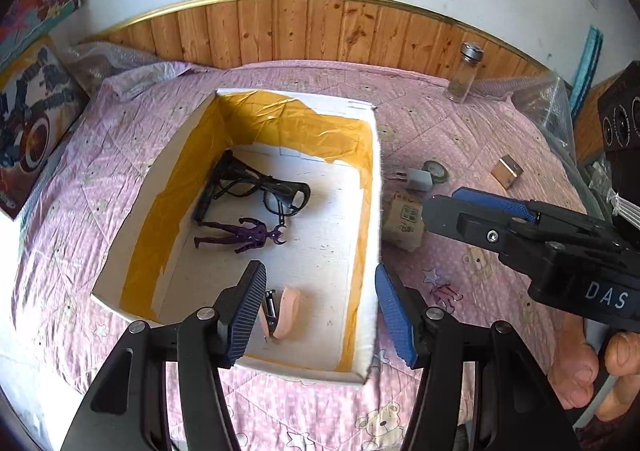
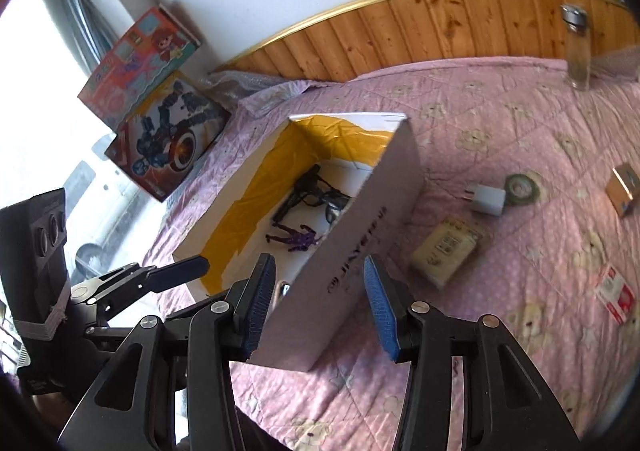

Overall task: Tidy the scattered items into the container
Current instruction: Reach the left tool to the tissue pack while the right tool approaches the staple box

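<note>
Left wrist view shows the left gripper [image 1: 320, 311] at the bottom of the frame, its two blue ribbed fingers wide apart and holding nothing. It hangs over the near end of the white cardboard box with yellow tape on its inner walls [image 1: 370, 211], which stands in the middle of the frame on the pink quilted bed cover with bear pattern [image 1: 500, 139].

Inside the box, a pair of black-framed glasses [image 1: 256, 187] lies toward the far end, and a small purple toy figure [image 1: 244, 237] lies just beside them. Nearer the camera, a pale pink stapler [image 1: 280, 311] lies on the box floor, between the left fingers in the picture.

At the right of this frame the right gripper [image 1: 444, 211] comes in from the side. From here I cannot tell how far it is open. In the right wrist view its fingers [image 2: 258, 305] stand wide apart, with nothing between them but the white outer wall of the box behind.

Outside the box, right of centre, lie a white plug adapter [image 2: 488, 199], a roll of green tape [image 2: 520, 189] touching it, and a beige paper packet [image 2: 444, 253]. A small brown cardboard box [image 2: 624, 183] and a red and white packet [image 2: 614, 293] lie near the right edge. A clear glass bottle with metal cap [image 2: 578, 47] stands upright at the upper right.
</note>
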`<state>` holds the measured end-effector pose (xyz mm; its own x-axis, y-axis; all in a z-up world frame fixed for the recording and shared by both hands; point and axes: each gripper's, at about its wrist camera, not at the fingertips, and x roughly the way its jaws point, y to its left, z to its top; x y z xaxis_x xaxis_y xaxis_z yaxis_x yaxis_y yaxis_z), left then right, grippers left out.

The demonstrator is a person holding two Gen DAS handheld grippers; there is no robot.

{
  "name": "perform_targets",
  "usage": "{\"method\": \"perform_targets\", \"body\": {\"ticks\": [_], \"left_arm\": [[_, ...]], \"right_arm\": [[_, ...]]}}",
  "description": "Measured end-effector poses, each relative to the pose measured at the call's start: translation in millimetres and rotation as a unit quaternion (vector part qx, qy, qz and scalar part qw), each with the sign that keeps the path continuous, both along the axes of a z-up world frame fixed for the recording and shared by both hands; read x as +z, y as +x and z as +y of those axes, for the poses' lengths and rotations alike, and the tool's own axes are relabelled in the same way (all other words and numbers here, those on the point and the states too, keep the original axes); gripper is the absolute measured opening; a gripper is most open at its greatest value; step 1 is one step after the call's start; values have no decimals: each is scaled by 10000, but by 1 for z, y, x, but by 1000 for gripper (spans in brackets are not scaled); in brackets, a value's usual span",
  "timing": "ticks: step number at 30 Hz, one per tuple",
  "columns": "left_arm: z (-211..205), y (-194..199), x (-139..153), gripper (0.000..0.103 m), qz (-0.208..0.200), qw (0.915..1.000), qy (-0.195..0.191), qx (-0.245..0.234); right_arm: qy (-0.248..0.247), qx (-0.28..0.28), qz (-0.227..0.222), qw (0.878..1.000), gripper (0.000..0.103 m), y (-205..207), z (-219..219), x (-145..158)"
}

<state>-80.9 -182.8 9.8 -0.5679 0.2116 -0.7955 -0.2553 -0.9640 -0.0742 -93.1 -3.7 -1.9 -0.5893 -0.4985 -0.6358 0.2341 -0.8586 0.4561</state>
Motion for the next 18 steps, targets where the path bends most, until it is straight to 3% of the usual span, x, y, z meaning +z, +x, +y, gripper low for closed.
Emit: {"method": "perform_targets", "body": {"ticks": [3,11,18], "left_arm": [[22,9,4,67,72,9996,17,-268],[80,9,-11,67,-190,9969,56,-756],[130,-21,-42,74,-443,9933,-149,-1056]], "right_arm": [[-68,-266,-116,9996,50,14,30,-11],[-139,-686,-332,9970,50,34,89,-35],[375,-1222,-540,9903,52,29,162,-55]]}}
